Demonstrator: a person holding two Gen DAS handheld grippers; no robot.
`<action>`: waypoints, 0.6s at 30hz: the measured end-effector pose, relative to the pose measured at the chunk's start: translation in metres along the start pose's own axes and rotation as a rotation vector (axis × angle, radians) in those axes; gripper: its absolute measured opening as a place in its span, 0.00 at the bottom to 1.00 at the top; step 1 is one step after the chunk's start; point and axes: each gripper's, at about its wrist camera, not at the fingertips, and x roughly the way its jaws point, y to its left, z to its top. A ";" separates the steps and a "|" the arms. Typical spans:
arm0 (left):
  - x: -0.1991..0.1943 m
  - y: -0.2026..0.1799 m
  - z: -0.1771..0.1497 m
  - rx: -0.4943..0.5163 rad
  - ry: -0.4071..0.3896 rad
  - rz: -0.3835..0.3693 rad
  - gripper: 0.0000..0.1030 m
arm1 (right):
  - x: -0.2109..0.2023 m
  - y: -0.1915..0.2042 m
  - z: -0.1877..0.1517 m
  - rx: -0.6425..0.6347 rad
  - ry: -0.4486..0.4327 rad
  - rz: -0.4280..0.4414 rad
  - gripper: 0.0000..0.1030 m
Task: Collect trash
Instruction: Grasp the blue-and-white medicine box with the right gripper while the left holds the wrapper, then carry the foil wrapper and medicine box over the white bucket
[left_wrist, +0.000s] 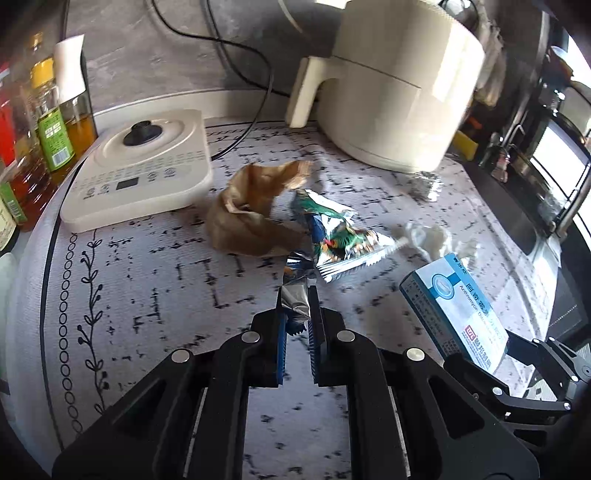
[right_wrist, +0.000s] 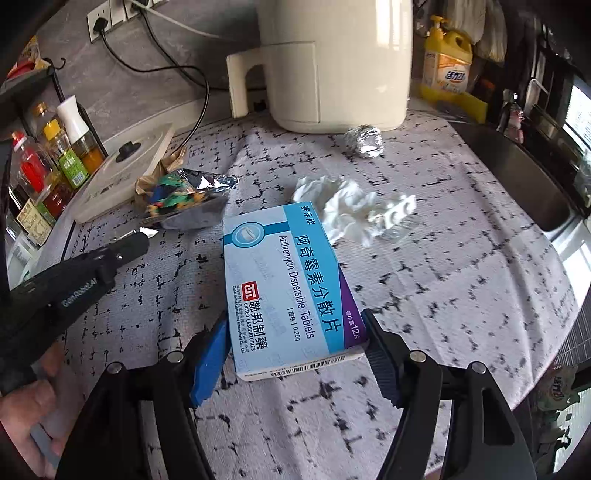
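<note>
My left gripper (left_wrist: 295, 295) is shut on a corner of a foil snack wrapper (left_wrist: 332, 232); the wrapper also shows in the right wrist view (right_wrist: 181, 199). A crumpled brown paper bag (left_wrist: 251, 210) lies just behind it. My right gripper (right_wrist: 295, 332) is shut on a blue and white medicine box (right_wrist: 284, 284), held above the mat; the box also shows in the left wrist view (left_wrist: 454, 306). A crumpled white tissue (right_wrist: 351, 206) and a foil ball (right_wrist: 364, 140) lie on the mat further back.
A patterned grey mat (right_wrist: 461, 277) covers the counter. A cream air fryer (right_wrist: 332, 62) stands at the back, a white cooker base (left_wrist: 140, 166) and oil bottles (left_wrist: 51, 110) at the left, a sink (right_wrist: 517, 173) at the right, and yellow detergent (right_wrist: 447, 70) behind.
</note>
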 end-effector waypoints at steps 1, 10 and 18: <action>-0.002 -0.003 -0.001 0.003 -0.004 -0.004 0.10 | -0.004 -0.002 -0.001 0.004 -0.007 0.000 0.65; -0.025 -0.039 -0.011 0.050 -0.034 -0.024 0.10 | -0.040 -0.033 -0.021 0.066 -0.063 -0.014 0.66; -0.049 -0.094 -0.035 0.104 -0.037 -0.061 0.10 | -0.083 -0.083 -0.057 0.143 -0.087 -0.046 0.66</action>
